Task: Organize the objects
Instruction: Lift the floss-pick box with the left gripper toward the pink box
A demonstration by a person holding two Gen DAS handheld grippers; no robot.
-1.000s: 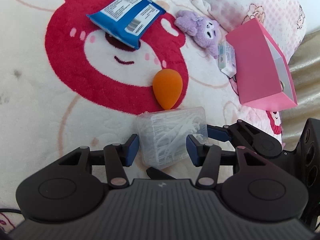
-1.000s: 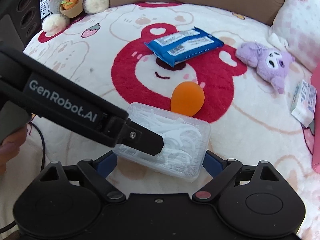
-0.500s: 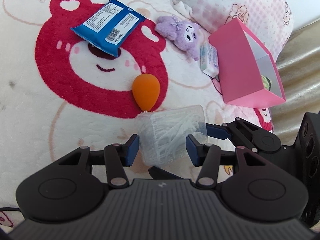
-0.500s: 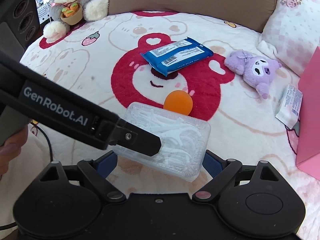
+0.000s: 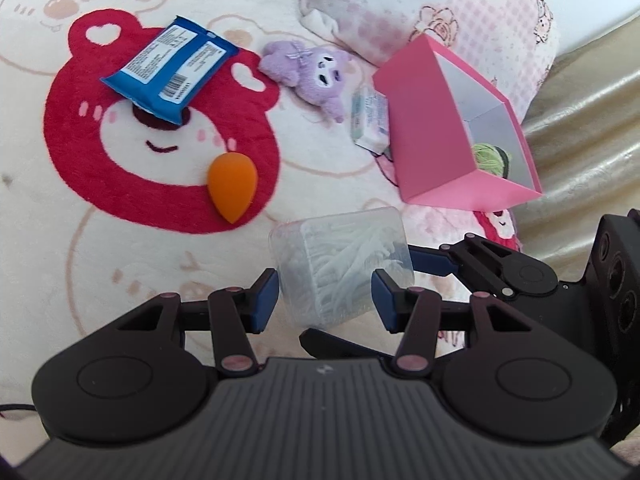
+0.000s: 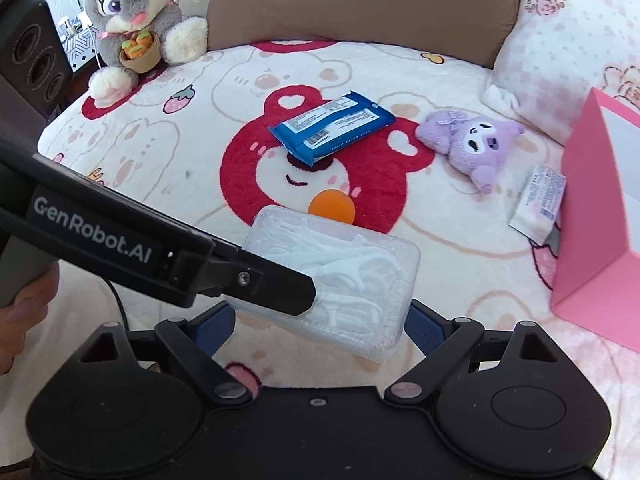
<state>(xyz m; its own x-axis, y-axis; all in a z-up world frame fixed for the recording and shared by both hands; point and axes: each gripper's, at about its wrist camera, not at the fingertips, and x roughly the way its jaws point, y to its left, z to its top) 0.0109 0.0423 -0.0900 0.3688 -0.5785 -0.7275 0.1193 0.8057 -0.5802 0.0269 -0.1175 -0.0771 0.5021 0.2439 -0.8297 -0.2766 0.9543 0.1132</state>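
Left of the pink box (image 5: 432,136) lie the blue pack (image 5: 170,68), orange sponge (image 5: 232,184) and purple plush (image 5: 308,70), probably waiting to be tidied into it. Nearer the cameras, the floss box (image 5: 340,268), clear plastic packed with white picks, hangs off the blanket (image 5: 60,240), the left gripper (image 5: 324,296) clamping its short sides and the right gripper (image 6: 320,324) its long span, likely a two-handed carry toward the pink box
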